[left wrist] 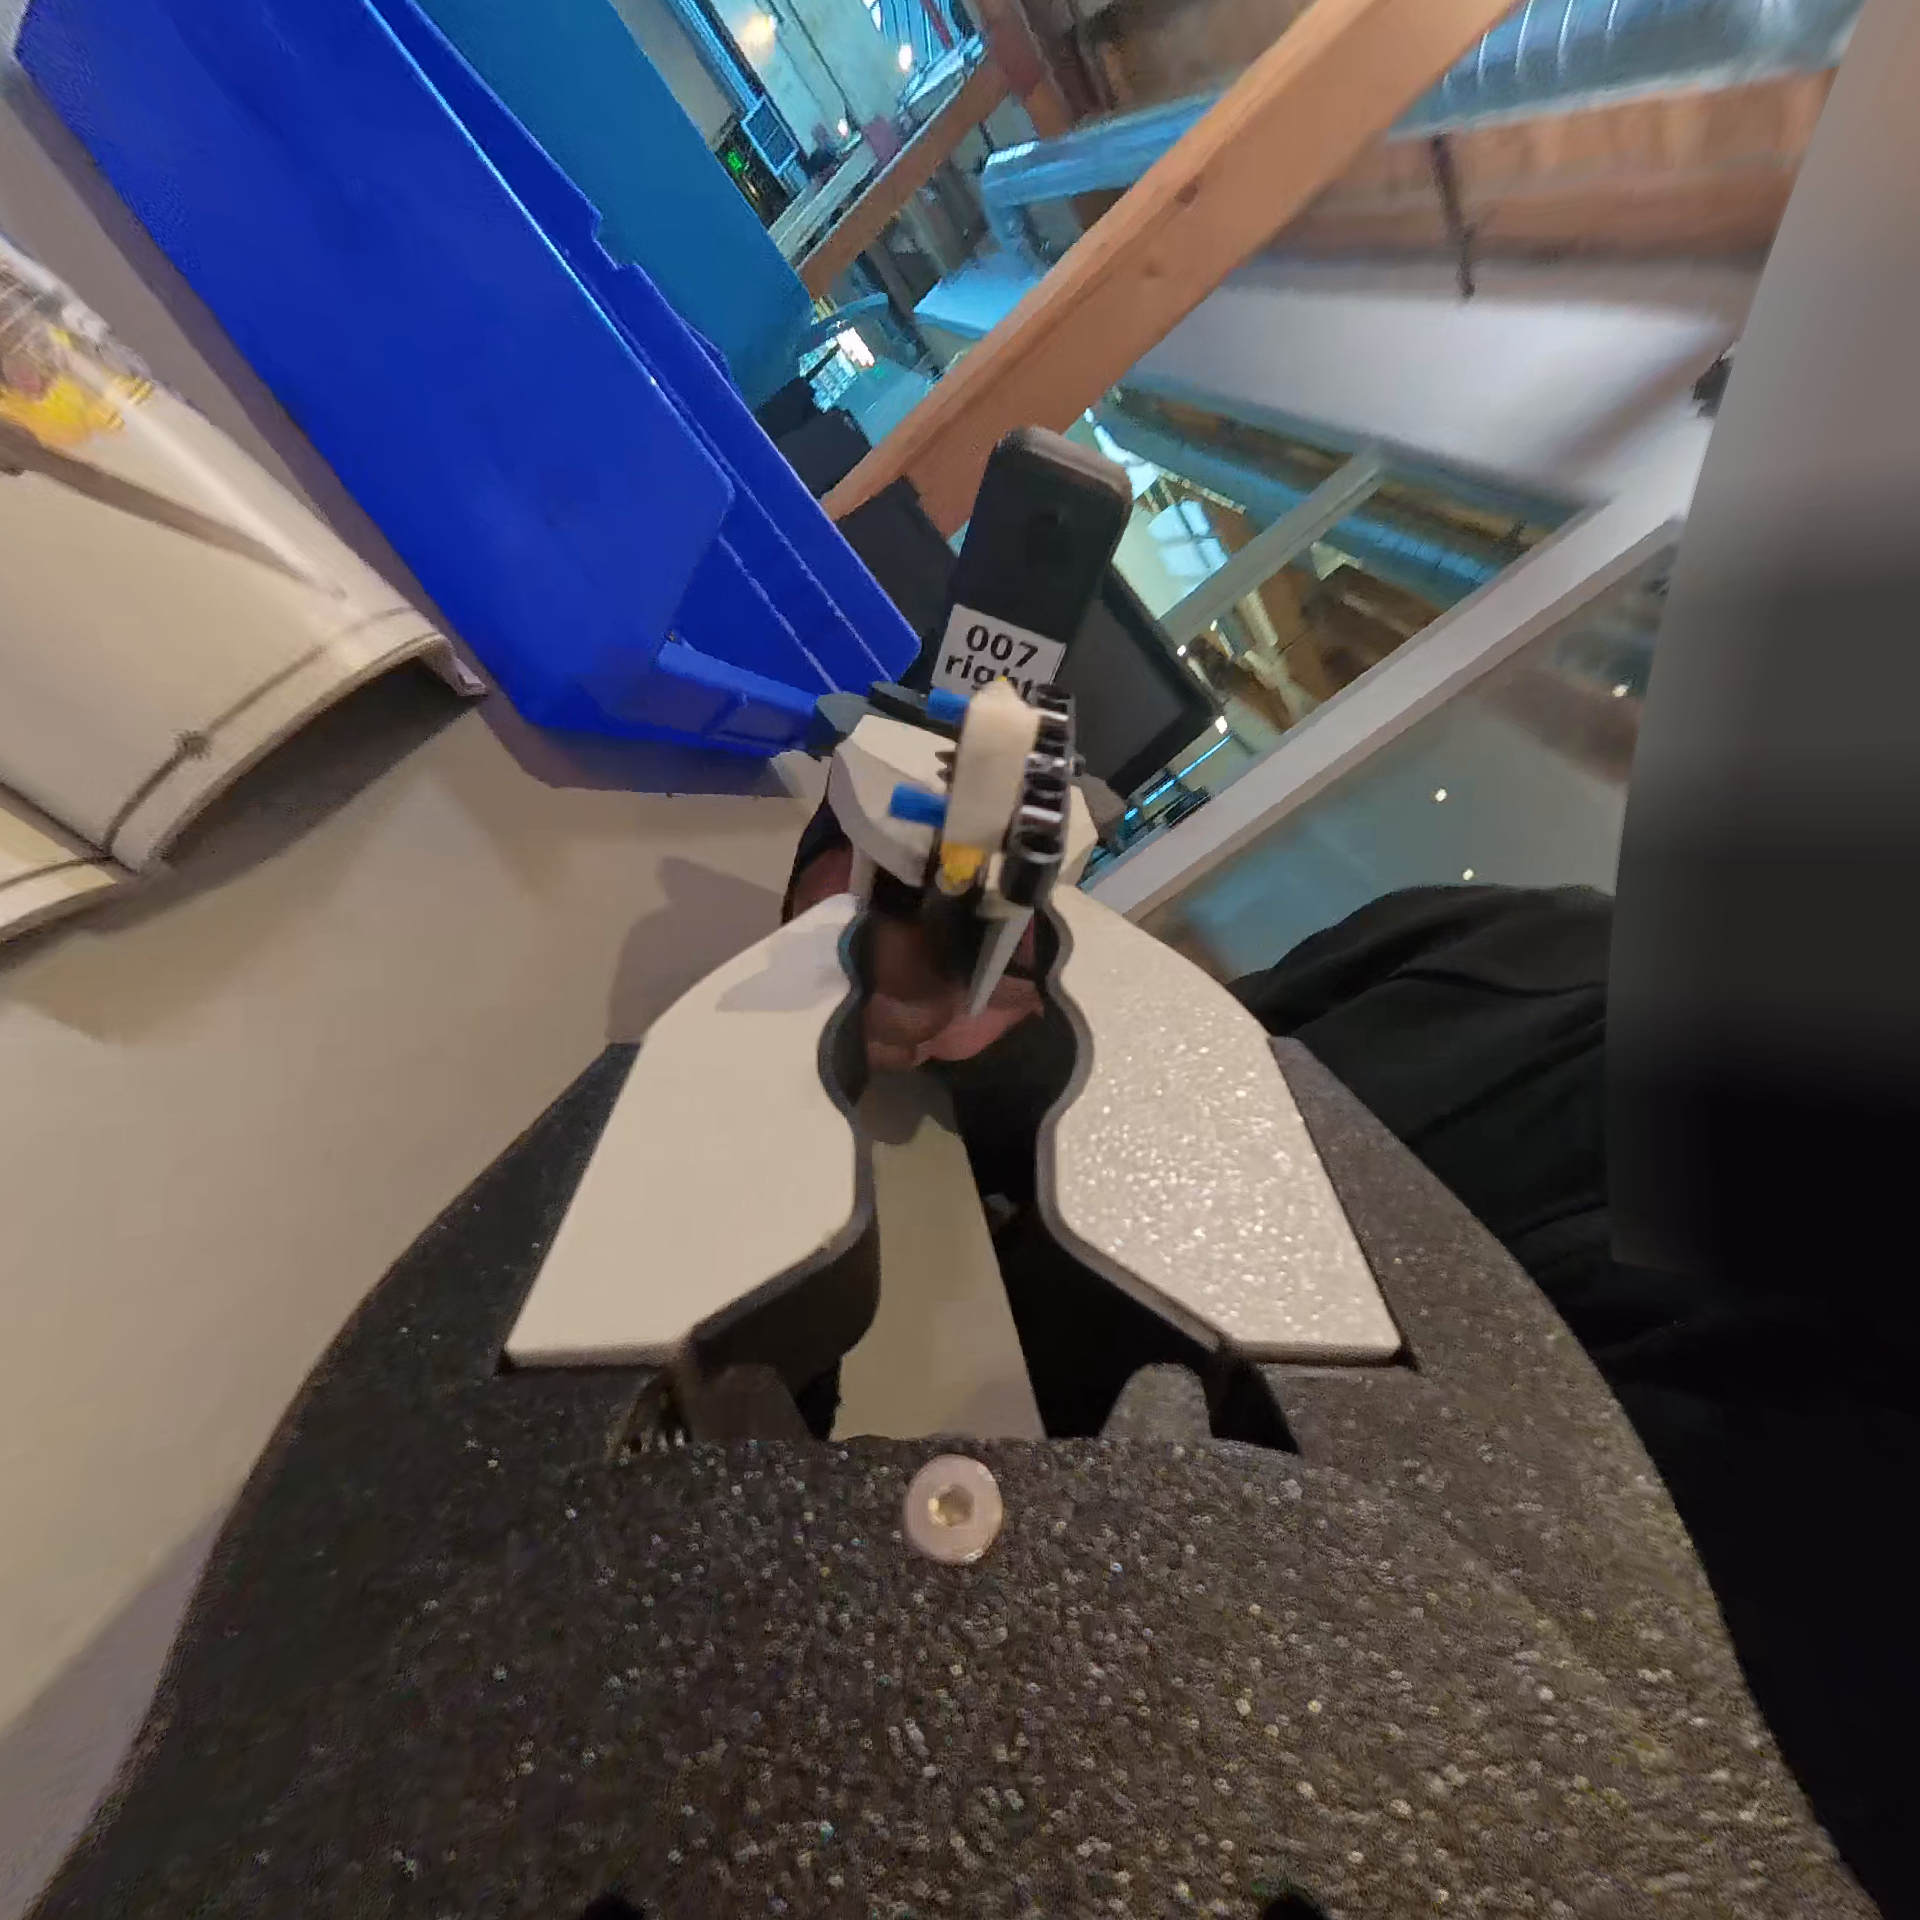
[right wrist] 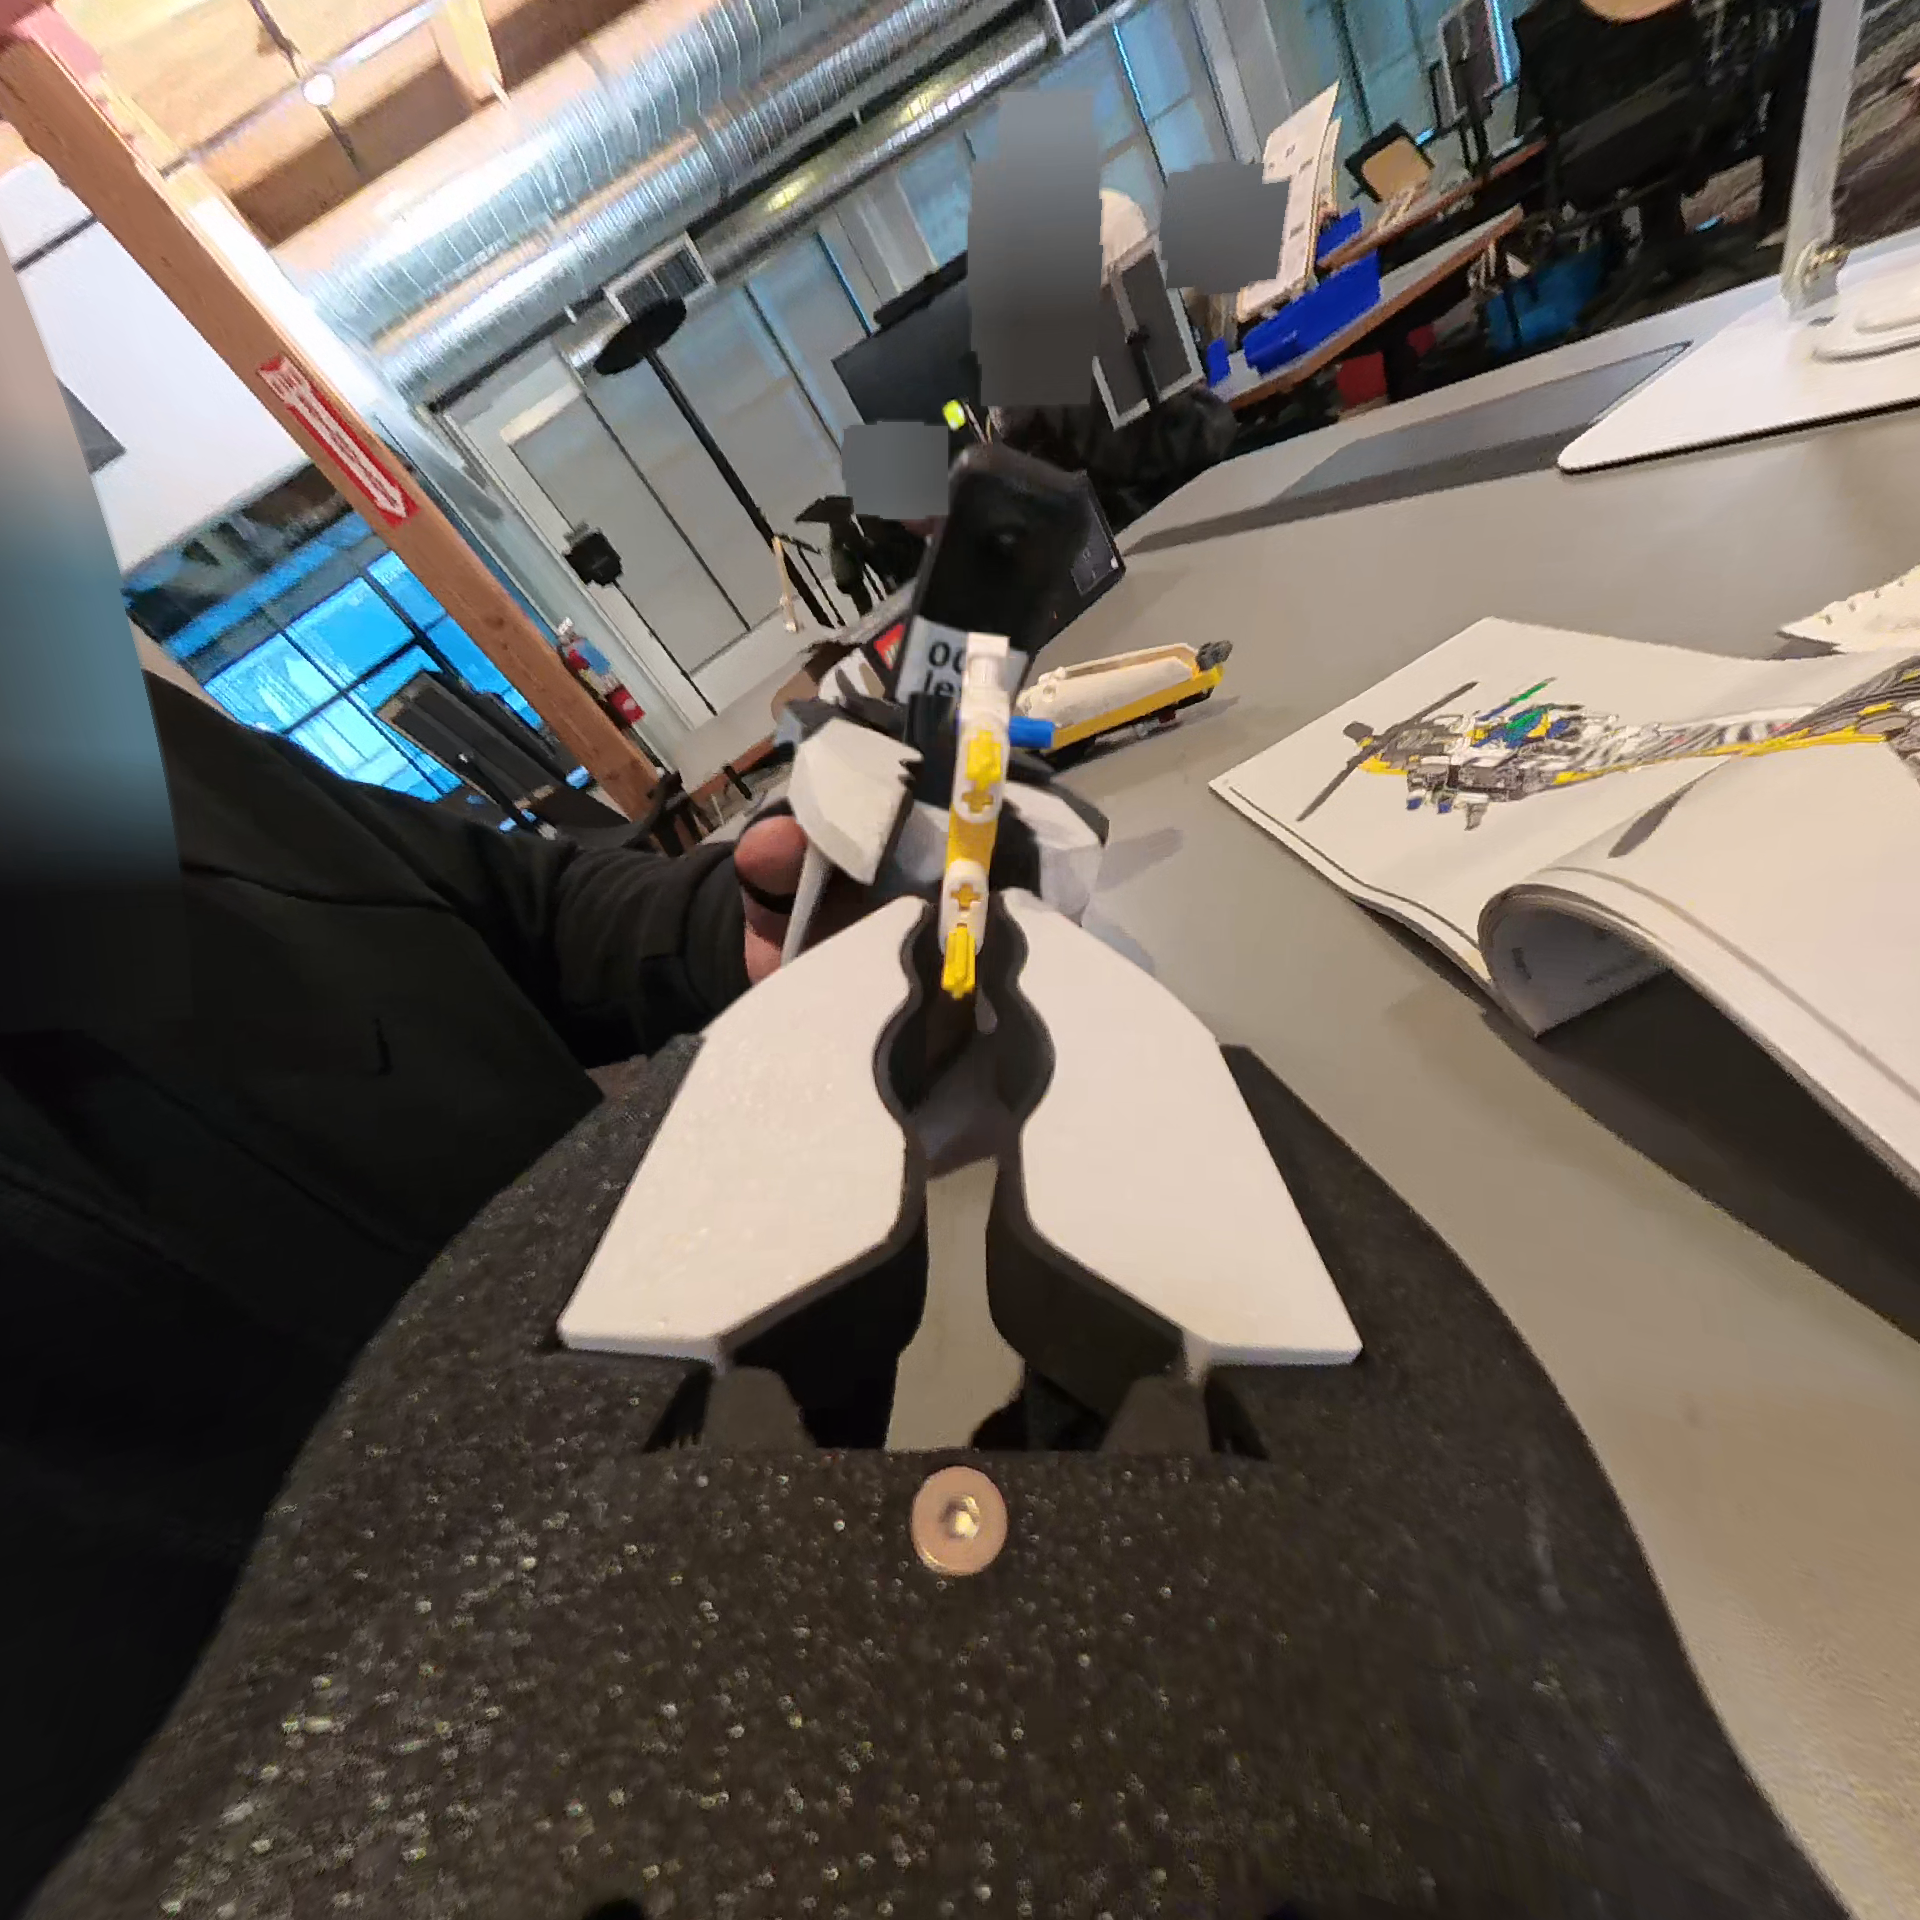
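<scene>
The small white, yellow and black pinned-beam toy-brick assembly, in the middle of both frames above the grey counter, looks light, rigid and hard-surfaced, with push-fit pins that could pop apart, so its flat beam sides seem the safest place to take hold. The right hand-held gripper is clenched on its lower yellow end, while the left hand-held gripper stands spread at the far end. Motion blur and overlapping white fingers hide whether the left pads touch it.
</scene>
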{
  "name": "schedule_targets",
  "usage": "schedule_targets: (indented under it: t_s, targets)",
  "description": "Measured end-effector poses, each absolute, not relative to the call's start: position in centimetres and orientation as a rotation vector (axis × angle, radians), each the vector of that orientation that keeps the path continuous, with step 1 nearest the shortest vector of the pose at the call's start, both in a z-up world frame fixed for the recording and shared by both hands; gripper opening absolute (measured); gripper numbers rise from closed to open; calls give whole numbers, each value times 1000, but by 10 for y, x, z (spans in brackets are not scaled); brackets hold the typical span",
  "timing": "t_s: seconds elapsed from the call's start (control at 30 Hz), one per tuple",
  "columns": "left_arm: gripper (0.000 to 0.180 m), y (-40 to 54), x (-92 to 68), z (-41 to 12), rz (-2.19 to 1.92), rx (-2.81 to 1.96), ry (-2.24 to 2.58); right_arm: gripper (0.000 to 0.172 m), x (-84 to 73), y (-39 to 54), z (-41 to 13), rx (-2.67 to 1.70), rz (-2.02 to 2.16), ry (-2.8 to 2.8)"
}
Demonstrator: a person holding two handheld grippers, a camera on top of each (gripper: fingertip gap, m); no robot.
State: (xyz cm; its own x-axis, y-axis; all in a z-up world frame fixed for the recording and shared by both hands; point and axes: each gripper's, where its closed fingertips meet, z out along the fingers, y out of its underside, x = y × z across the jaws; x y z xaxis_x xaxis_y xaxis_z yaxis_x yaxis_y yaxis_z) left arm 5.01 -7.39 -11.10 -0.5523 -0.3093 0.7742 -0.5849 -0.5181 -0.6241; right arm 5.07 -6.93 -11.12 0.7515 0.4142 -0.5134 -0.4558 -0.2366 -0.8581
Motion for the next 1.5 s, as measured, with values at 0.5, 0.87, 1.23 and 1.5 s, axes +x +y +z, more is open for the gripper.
schedule_targets:
  t_s: [0.5, 0.87, 1.23, 1.5]
  targets:
    - [10, -69, 57, -104, 2355, 1437, -1500, 8, 41, -59, -117, -1660, 818, 30]
    - [10, -71, 49, -110, 2329, 1408, -1826, 8, 37, -58, -120, -1700, 756, -19]
    - [10, -30, 44, -96, 2483, 1433, -1622, 8, 91, -81, -105, -1529, 772, 210]
    - [10, -43, 48, -176, 1704, 1755, -2209, 8, 68, -75, -125, -1718, 643, 58]
